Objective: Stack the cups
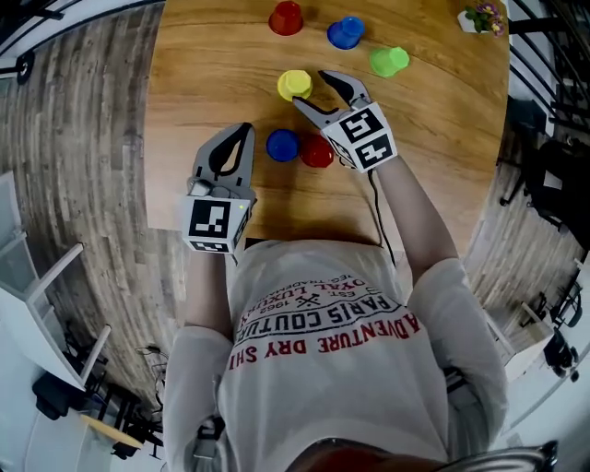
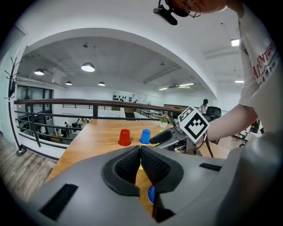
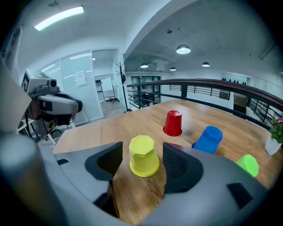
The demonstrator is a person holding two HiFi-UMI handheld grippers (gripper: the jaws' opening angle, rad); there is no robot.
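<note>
1. Round wooden table (image 1: 184, 83) stands on pale plank flooring, with a dark railing (image 3: 212, 86) running behind it.
2. Six plastic cups sit on the table, all separate, none stacked.
3. A yellow cup (image 3: 143, 156) stands upside down near the middle of the table, between the jaws of the right gripper (image 1: 311, 89).
4. The right gripper's jaws are spread wide. One dark pad sits on each side of the yellow cup, with bare wood showing in both gaps, so neither pad touches it.
5. The left gripper (image 1: 245, 127) is held over the near left part of the table. Its jaws are pressed together at the tips with nothing between them.
6. A near blue cup (image 1: 282, 145) and a near red cup (image 1: 316, 150) sit just beside each other between the two grippers. The red one is partly covered by the right gripper's body.
7. A far red cup (image 1: 286, 17), upside down, a far blue cup (image 1: 346, 32) and a green cup (image 1: 389, 61) form a loose row toward the far edge.
8. A small potted plant (image 1: 484, 17) sits at the far right edge.
</note>
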